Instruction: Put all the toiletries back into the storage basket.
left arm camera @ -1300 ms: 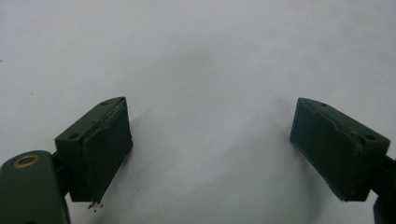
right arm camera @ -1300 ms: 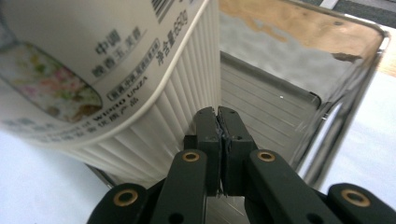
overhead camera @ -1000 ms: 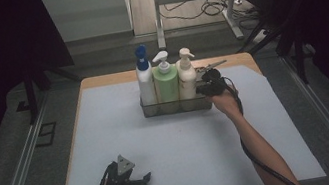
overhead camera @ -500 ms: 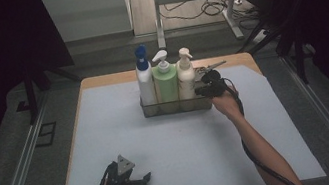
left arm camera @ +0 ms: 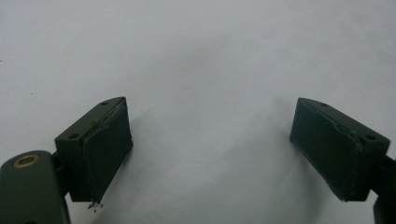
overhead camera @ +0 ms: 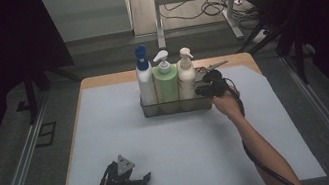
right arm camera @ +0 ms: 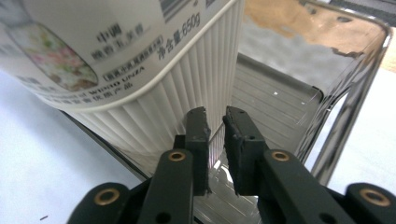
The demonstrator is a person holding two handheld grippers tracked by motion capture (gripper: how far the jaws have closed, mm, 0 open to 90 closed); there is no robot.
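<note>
Dim, dark-edged frames; soft close-up blur.

Bottles (overhead camera: 166, 79) crowding rack (overhead camera: 177, 107); open mat (overhead camera: 171, 142)

The right gripper (right arm camera: 215, 122), shut a second ago at the rim of the clear tray (right arm camera: 299, 140), has just been opening its jaws; a narrow gap now straddles the tray's wall beside the cream bottle (right arm camera: 140, 60).

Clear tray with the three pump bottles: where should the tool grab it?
Its thin upright wall at the right end, beside the cream bottle, from the right: a bare rim the jaws can straddle, while bottles crowd the rest. The right tool sits there, jaws just opening, wall between them.
</note>
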